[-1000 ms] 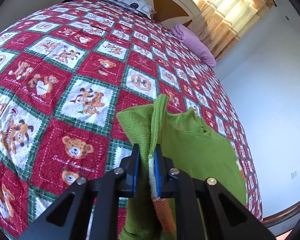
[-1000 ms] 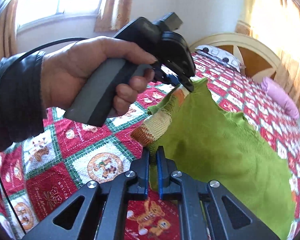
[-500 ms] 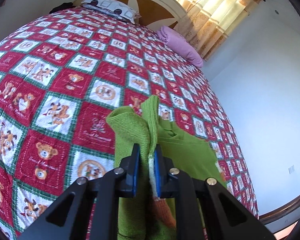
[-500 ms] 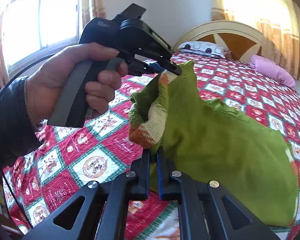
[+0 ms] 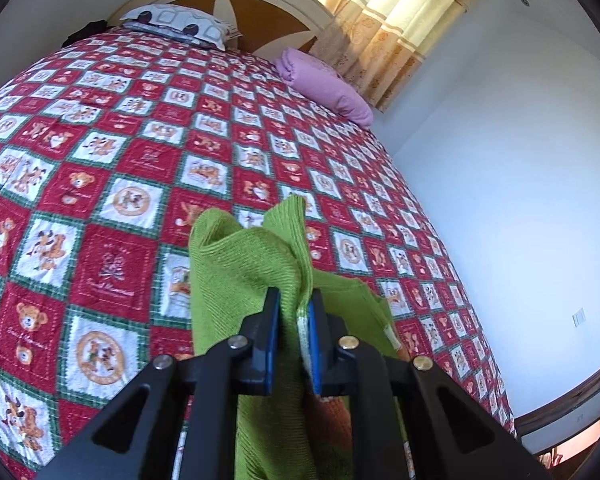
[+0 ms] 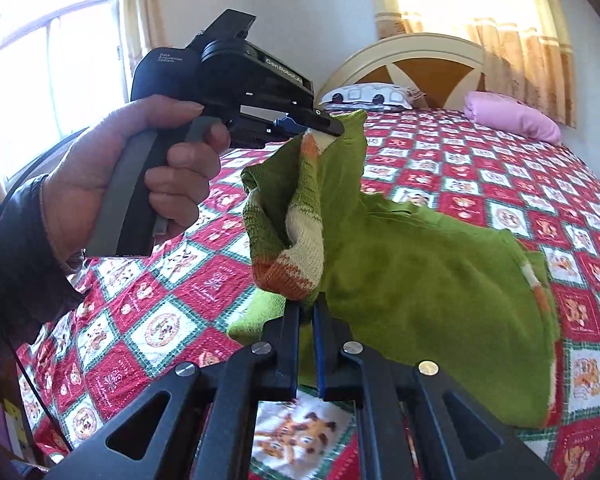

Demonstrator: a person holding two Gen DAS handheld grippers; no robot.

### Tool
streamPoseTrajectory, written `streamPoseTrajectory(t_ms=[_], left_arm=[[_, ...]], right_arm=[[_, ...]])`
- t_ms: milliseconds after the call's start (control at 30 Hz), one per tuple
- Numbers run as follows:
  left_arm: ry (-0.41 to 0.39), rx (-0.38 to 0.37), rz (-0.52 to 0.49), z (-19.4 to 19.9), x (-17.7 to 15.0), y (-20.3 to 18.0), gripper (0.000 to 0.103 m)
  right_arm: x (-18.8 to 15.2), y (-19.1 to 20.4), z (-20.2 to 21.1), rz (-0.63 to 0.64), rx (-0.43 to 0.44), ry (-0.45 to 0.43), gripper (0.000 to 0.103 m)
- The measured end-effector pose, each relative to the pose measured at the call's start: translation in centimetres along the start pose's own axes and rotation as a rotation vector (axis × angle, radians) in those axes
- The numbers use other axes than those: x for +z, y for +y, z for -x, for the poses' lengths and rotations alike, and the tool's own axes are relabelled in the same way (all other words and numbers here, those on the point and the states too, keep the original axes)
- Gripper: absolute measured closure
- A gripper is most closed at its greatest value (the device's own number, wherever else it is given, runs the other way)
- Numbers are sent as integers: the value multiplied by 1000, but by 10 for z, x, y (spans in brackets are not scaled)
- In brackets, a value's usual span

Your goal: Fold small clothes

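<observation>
Left wrist view shows the left gripper (image 5: 293,312) at 6 o'clock, its 2 blue-padded fingers (image 5: 271,328) pinching a bunched fold of the green knitted sweater (image 5: 240,264), which rises between them and drapes down toward the lower edge. Past the fabric lies the red, white and green teddy-bear quilt (image 5: 112,184), spreading from 9 o'clock across the middle. At 12 o'clock a patterned pillow (image 5: 176,26) rests against the cream and brown headboard (image 5: 260,12), with a purple folded blanket (image 5: 328,86) at 1 o'clock, just below the sunlit curtain (image 5: 396,16). In the right wrist view, the right gripper (image 6: 307,320) at 6 o'clock has its jaws pressed together on the sweater's edge beside the striped orange, cream and green cuff (image 6: 296,252). The garment hangs lifted above the quilt between both tools, its body trailing to 3 o'clock. At 10 o'clock a hand (image 6: 128,176) in a dark sleeve (image 6: 16,248) grips the other tool's handle, its tip clamping the cuff's far end.
</observation>
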State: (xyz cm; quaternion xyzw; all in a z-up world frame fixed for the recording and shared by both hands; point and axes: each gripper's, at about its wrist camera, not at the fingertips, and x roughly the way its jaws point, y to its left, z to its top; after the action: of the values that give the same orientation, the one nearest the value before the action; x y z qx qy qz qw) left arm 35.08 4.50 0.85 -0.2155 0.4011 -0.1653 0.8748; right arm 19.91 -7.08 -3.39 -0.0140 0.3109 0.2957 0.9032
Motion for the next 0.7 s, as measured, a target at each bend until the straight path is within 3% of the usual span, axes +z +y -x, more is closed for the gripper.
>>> streamPoseTrajectory(t_ms=[700], left_arm=[[90, -76, -90, -76, -10, -91, 89]], right_arm=[[-20, -93, 45, -185, -78, 12, 98]])
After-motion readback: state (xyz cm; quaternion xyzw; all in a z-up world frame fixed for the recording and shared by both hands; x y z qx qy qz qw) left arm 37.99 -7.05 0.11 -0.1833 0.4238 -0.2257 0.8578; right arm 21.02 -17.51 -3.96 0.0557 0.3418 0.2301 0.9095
